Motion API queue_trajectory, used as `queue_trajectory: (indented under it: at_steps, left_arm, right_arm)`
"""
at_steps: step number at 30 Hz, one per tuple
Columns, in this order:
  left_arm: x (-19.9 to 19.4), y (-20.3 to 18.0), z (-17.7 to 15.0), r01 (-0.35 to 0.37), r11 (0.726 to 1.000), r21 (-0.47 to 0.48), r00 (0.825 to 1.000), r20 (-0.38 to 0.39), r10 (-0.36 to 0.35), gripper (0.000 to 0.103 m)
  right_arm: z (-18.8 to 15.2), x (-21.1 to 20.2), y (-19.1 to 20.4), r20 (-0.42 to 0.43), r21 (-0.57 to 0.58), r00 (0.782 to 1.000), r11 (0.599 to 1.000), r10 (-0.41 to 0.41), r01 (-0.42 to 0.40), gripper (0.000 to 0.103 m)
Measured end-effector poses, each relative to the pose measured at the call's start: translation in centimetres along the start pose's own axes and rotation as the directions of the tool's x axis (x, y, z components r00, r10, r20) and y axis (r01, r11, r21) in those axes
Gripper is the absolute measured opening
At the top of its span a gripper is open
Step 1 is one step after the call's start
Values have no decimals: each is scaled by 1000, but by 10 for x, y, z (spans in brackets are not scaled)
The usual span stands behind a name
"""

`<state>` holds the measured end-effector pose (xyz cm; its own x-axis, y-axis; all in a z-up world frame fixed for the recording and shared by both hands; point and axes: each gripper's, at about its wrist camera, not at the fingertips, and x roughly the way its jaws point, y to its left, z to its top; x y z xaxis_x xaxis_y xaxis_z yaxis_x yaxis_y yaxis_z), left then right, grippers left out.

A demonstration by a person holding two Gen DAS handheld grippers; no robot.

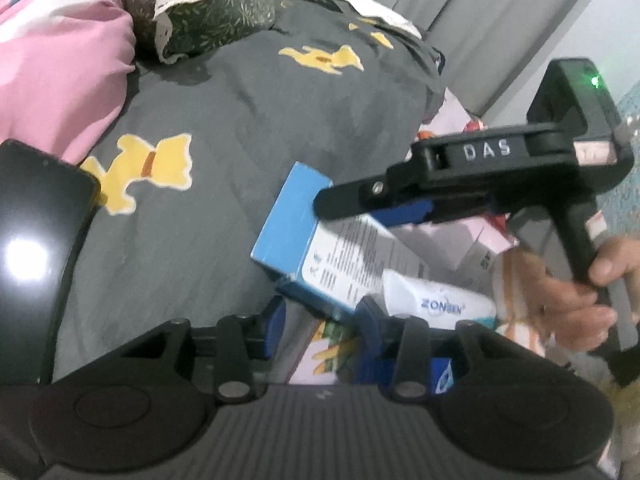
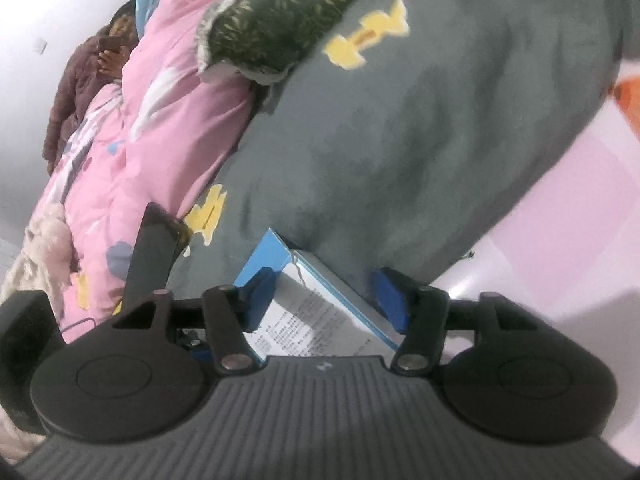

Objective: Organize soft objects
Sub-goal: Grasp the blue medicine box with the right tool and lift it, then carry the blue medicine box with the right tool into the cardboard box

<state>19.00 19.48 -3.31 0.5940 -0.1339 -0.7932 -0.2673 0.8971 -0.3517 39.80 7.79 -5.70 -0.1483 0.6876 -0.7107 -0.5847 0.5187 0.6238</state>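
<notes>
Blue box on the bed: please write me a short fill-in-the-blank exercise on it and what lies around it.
1. The blue box rests on a grey blanket printed with ____ bears.
2. In the right wrist view, the right gripper has the ____ between its blue pads.
3. The quilt left of the blanket is ____.
4. The white tube lies beside the ____.

Missing words: yellow; box; pink; box

Soft indoor light, blurred fisheye views

A bright glare spot sits on the phone (image 1: 36, 256) at nine o'clock; the wall (image 2: 48, 8) washes out white toward ten o'clock. Edges bend and darken at the corners, and the grey blanket (image 2: 420, 152) is smeared.
</notes>
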Motion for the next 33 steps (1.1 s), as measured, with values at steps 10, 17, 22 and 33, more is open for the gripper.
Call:
queue_trajectory:
  at_steps: [10,17,22,33]
  left_arm:
    - [-15,1,13,-29,999,-33,997,67,31,42]
    - [-51,-3,28,-74,997,-24,980,182,77,38]
    - [-86,-16,37,-65,998,8,961,271,61,39]
    - [-142,-81,22,-17,987,161,937,347,-40,40]
  right_arm:
    - [-1,-13,30,50,-77,999,997,-12,16,54]
    - [-1,-39,63,140,-111,990,994,-8,24,45]
    - [-5,-66,91,212,-126,977,991,-26,53,36]
    - [-49,-150,119,374,-45,927,997,-34,55,33]
